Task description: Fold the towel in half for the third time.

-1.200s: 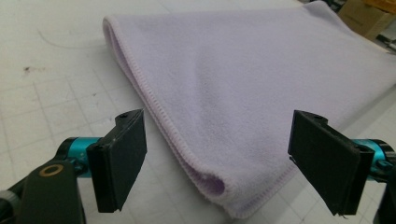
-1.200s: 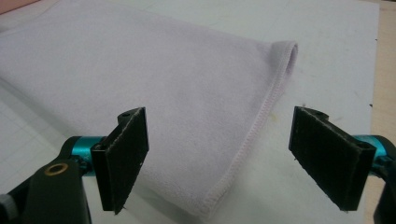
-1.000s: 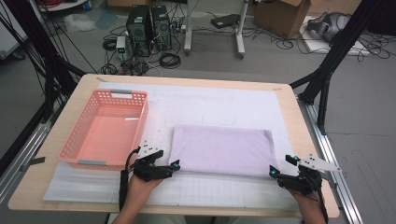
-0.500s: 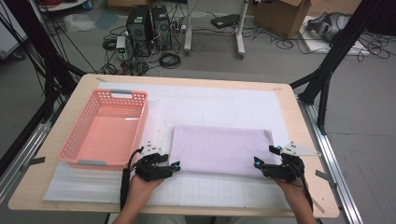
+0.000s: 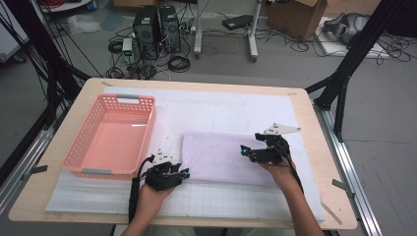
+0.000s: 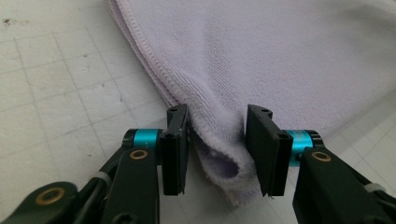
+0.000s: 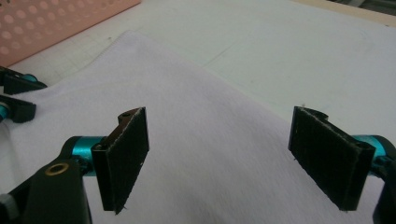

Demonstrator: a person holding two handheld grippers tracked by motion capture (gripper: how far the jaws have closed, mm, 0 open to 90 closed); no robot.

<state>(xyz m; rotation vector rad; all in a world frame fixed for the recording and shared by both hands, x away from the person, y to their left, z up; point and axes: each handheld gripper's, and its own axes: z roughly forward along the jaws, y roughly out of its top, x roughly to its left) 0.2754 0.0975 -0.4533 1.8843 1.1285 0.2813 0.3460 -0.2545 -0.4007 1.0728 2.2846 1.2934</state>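
Folded pale lilac terry towel [image 5: 223, 157] lies flat on the white gridded mat [image 5: 221, 110], right of centre on the light wooden table [image 5: 314, 128].

Towel's left edge sits near the pink perforated plastic basket [image 5: 112, 136], a strip of bare mat between them. The left claw [image 6: 217, 154] is at the towel's near-left corner, its jaws partly closed around a bunched fold of stitched hem; the cloth touches both pads. The right claw [image 7: 233, 156] hovers over the towel's right portion, jaws spread wide, released and holding nothing. Bare mat lies beyond the towel's far edge and along its near edge. The mat's right margin runs close to the table edge.
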